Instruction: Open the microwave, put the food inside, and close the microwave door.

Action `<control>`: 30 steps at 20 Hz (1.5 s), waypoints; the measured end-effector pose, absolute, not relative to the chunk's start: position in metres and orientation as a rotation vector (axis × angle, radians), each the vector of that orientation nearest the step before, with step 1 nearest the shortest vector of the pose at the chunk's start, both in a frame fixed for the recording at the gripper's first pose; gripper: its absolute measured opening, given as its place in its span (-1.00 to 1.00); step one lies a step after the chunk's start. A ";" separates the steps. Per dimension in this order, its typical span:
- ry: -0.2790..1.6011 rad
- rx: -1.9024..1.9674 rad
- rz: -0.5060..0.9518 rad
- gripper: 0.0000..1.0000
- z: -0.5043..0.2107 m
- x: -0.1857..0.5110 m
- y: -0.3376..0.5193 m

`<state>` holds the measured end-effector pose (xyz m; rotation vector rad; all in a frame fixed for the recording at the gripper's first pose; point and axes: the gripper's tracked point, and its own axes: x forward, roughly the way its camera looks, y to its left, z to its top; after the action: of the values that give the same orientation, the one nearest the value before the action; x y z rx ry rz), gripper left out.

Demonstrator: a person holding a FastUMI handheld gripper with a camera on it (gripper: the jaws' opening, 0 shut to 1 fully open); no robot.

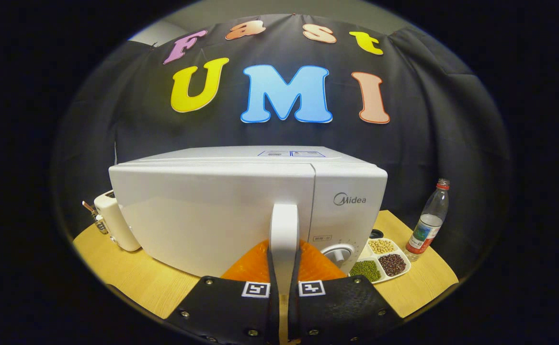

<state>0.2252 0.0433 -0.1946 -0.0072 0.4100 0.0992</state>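
Observation:
A white microwave (212, 211) stands on the wooden table just ahead of me, its door facing me. The door's upright white handle (284, 225) sits between my two fingers (255, 266), which press on it from both sides, so my gripper (284, 254) is shut on the handle. The door lies close against the body; I cannot tell whether it is slightly ajar. A white divided tray (402, 270) holding yellow, green and dark red beans rests on the table to the right of the microwave, beside the control knob (337, 253).
A plastic water bottle (427, 225) with a red cap stands right of the bean tray. A cream toaster (114, 223) sits at the microwave's left side. The wooden table (135, 278) has bare stretches in front, left and right.

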 end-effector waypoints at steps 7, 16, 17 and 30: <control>0.390 -0.073 0.115 -0.85 -0.187 0.186 0.052; 0.464 0.000 0.172 -0.63 -0.178 0.098 0.087; 0.464 -0.007 0.184 -0.60 -0.176 0.089 0.094; 0.471 0.058 0.224 -0.57 -0.170 0.007 0.163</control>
<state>0.0067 0.1629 -0.1704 0.0582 0.4705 0.2243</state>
